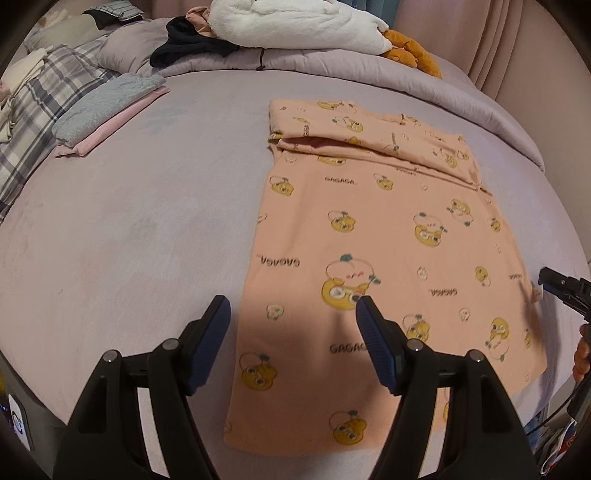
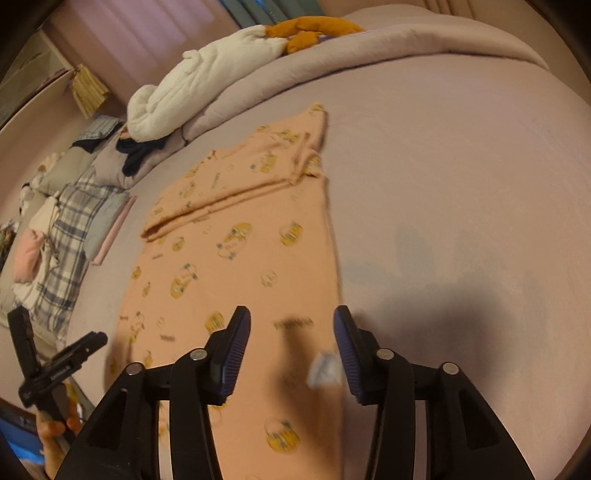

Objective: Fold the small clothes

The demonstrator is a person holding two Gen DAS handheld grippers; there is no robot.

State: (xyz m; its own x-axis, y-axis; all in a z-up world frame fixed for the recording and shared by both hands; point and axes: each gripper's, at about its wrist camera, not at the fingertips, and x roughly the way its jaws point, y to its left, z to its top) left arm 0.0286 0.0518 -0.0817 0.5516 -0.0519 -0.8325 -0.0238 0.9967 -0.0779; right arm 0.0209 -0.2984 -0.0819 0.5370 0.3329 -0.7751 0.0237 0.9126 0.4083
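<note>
A peach shirt (image 1: 373,236) printed with yellow cartoon figures lies flat on the lilac bed, its sleeves folded across the far end. My left gripper (image 1: 291,306) hangs open above the shirt's near left edge, nothing between its blue pads. In the right wrist view the same shirt (image 2: 236,266) stretches away from me, and my right gripper (image 2: 291,317) stands open over its near right edge; a small white label (image 2: 325,369) shows between the fingers, untouched. The right gripper's tip (image 1: 561,288) pokes in at the left view's right edge. The left gripper (image 2: 62,354) appears at the lower left.
A folded stack of grey and pink cloth (image 1: 110,110) lies at the left beside plaid bedding (image 1: 44,99). A white blanket (image 1: 295,26), dark clothes (image 1: 192,44) and an orange plush (image 1: 410,48) sit on the rolled duvet at the far end. Bare sheet (image 2: 461,184) spreads to the right.
</note>
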